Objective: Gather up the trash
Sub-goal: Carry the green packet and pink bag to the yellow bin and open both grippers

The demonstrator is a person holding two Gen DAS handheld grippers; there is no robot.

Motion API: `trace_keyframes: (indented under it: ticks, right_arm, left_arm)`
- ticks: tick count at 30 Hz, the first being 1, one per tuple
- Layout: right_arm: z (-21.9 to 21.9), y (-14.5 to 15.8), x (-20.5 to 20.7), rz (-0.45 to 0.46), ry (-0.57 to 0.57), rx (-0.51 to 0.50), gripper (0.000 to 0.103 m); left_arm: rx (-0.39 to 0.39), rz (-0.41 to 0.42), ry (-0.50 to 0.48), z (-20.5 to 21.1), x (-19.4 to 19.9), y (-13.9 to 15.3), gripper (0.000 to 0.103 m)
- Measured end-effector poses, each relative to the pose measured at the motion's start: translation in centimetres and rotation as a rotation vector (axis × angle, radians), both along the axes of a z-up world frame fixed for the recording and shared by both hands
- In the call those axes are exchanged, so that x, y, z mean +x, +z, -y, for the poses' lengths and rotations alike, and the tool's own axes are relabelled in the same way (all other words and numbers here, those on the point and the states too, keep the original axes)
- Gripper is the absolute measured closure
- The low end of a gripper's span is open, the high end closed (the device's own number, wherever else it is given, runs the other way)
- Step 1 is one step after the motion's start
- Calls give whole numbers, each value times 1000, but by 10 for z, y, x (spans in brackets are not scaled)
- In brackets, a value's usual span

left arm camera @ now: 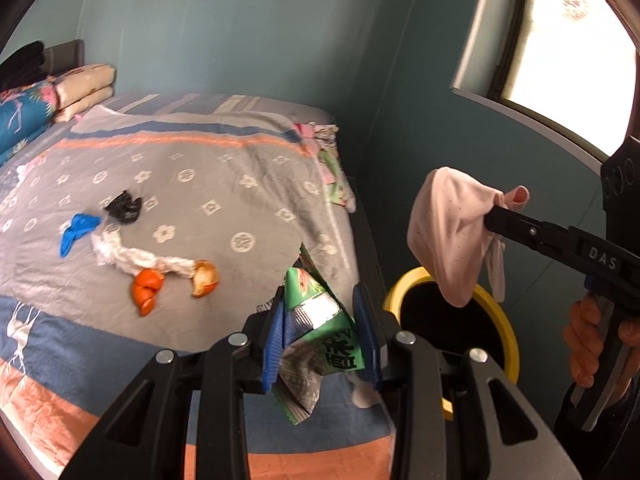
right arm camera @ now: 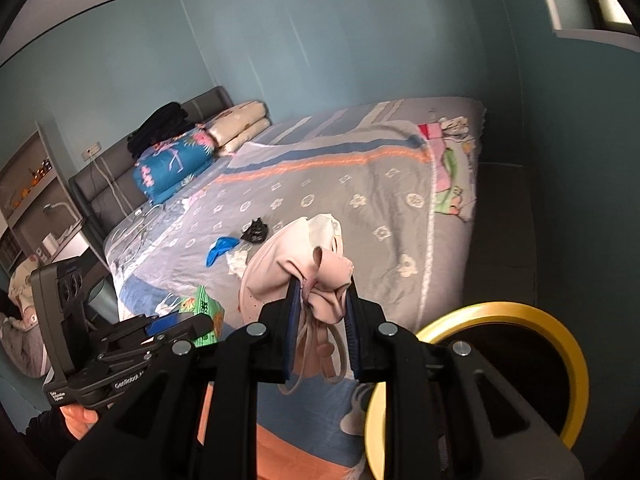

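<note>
My left gripper point(left arm camera: 320, 324) is shut on a green snack wrapper point(left arm camera: 320, 320) above the bed's near corner; both also show in the right wrist view point(right arm camera: 188, 322), wrapper point(right arm camera: 204, 308). My right gripper point(right arm camera: 322, 312) is shut on a pale pink cloth item point(right arm camera: 280, 268) and holds it over the yellow-rimmed bin point(left arm camera: 500, 320), which also shows in the right wrist view point(right arm camera: 500, 312). In the left wrist view the cloth point(left arm camera: 448, 232) hangs from the right gripper point(left arm camera: 496, 216). On the bed lie orange peels point(left arm camera: 148, 290), white tissue point(left arm camera: 132, 258), a blue scrap point(left arm camera: 76, 232) and a black scrap point(left arm camera: 124, 206).
The bed point(left arm camera: 200, 168) has a grey patterned cover, with folded quilts point(right arm camera: 176, 160) and pillows point(right arm camera: 240, 124) at its head. A floral cloth point(left arm camera: 332, 168) hangs at the far corner. A window point(left arm camera: 560, 40) is at the upper right. Shelves point(right arm camera: 32, 184) stand left of the bed.
</note>
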State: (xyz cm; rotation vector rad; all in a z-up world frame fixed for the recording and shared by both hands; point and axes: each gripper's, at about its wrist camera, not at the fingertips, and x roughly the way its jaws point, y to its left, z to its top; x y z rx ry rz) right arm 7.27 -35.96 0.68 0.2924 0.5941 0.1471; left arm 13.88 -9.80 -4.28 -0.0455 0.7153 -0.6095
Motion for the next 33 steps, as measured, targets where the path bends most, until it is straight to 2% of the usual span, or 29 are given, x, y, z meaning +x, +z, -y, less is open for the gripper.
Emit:
trace_keyframes:
  ticks: [8,20,27,33]
  right_arm:
    - [33,1,-19,25,-75,10,83]
    - [76,-11,-29,-6,-183,25,83]
    - [104,-24,-37,-28,-244,45,83]
    - [123,-41,-36,-70,-279,71,83]
  left_arm:
    - [9,-5,-84,37,-10,0,72]
    - [20,-20,-194,89,-21,-5,72]
    - [49,-40,-267,124,-27,-19,72]
    - [87,-93,-295,147,-26,-39,72]
